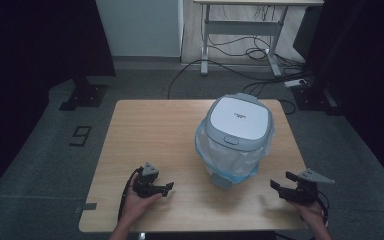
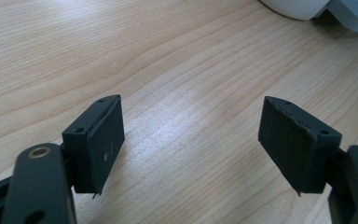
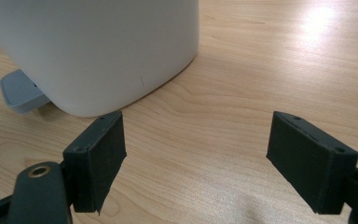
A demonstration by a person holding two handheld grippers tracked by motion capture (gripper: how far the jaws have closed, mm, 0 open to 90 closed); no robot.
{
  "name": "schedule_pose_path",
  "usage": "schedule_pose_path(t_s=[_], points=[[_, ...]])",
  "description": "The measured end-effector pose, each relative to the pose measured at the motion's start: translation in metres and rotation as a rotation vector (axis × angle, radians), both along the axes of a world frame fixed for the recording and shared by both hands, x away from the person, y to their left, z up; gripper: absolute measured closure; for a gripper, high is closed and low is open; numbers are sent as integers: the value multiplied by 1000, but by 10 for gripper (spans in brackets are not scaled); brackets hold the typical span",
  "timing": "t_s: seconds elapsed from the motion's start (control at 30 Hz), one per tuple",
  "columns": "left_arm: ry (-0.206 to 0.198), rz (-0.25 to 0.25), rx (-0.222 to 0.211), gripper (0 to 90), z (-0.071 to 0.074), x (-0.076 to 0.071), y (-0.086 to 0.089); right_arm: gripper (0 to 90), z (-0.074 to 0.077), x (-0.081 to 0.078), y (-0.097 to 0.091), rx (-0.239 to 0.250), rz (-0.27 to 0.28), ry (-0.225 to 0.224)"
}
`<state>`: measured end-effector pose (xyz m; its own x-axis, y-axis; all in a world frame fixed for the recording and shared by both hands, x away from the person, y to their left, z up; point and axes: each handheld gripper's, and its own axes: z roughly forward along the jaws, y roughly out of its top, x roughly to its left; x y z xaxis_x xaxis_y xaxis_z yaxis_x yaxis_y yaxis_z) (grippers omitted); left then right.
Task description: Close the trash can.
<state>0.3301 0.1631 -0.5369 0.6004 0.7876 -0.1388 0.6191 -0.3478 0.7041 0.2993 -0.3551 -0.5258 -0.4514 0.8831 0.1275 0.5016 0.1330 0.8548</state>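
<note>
Grey carpet surrounds a light wooden table (image 1: 150, 130), with cables trailing across the floor behind it toward the legs of a white desk (image 1: 240, 30) and a power strip (image 1: 296, 83) at the far right. On the table's right half stands a white pedal bin (image 1: 236, 135) with a closed grey-rimmed lid (image 1: 239, 118), a bluish translucent bag liner (image 1: 207, 152) folded out around its upper body, and a grey foot pedal (image 1: 222, 181) pointing toward the person's edge. The left gripper (image 1: 166, 188) sits low over the near-left part of the table in the person's left hand (image 1: 139, 201), aimed rightward toward the bin but well apart from it; in the left gripper view its two black pads (image 2: 105, 144) stand wide apart over bare wood grain with nothing between them, and the base of the bin shows at the top right corner. The right gripper (image 1: 276, 186), held in the right hand (image 1: 314, 212) near the table's near-right edge, points left toward the bin; in the right gripper view its jaws are likewise spread wide and empty, with the bin's white rounded body (image 3: 98, 51) looming close ahead, just beyond the left pad (image 3: 100, 163), and the pedal (image 3: 21, 93) poking out at the lower left. Neither gripper touches the bin. Dark curtains close off both sides of the room.
</note>
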Motion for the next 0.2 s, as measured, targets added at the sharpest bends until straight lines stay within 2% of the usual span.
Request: schedule_pose_path(t_s=[0.2], points=[[-16, 20, 5, 225, -1, 2, 1, 190, -4, 4, 2, -5, -7, 9]])
